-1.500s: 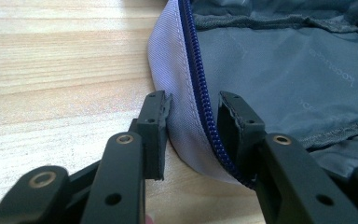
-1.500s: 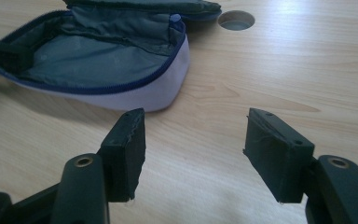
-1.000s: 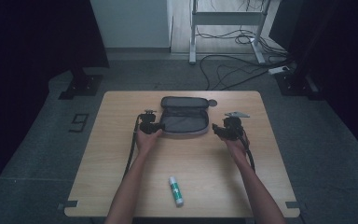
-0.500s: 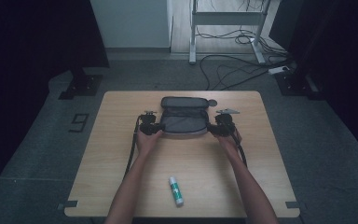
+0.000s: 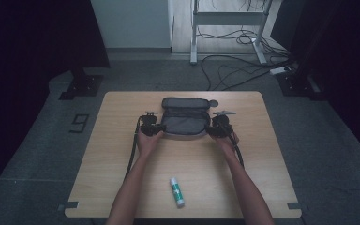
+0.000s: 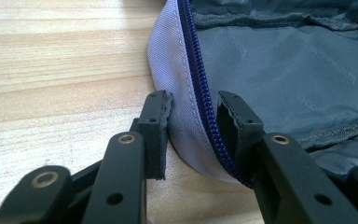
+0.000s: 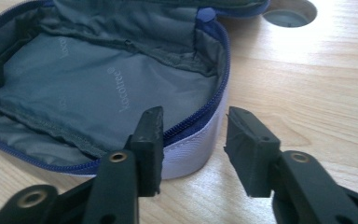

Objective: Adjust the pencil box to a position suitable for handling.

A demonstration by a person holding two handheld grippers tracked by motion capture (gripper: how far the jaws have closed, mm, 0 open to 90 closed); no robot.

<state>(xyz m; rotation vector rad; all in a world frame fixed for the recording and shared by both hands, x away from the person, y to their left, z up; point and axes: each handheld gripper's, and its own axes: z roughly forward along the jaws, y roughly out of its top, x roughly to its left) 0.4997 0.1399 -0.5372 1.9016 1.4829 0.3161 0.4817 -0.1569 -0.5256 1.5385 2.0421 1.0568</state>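
An open grey pouch point(image 5: 185, 119) with a blue zip lies at the middle of the wooden table point(image 5: 122, 154). My left gripper point(image 5: 151, 127) is at its left end. In the left gripper view this gripper point(image 6: 193, 121) is shut on the pouch's side wall point(image 6: 177, 93), one pad outside on the fabric and one against the zip. My right gripper point(image 5: 218, 127) is at the pouch's right end. In the right gripper view its jaws point(image 7: 193, 135) have just been closing and straddle the end wall point(image 7: 191, 149). One finger point(image 7: 149, 135) is over the zip, the other point(image 7: 249, 144) stands apart outside.
A white and green glue stick point(image 5: 177, 191) lies near the table's front edge, between the forearms. A round cable hole point(image 5: 214, 103) sits in the table just beyond the pouch's right end. Cables trail from both grippers toward the front.
The right hand has moved left, up to the pouch's right end, and its jaws have narrowed around the end wall. The left gripper and the pouch have stayed put.
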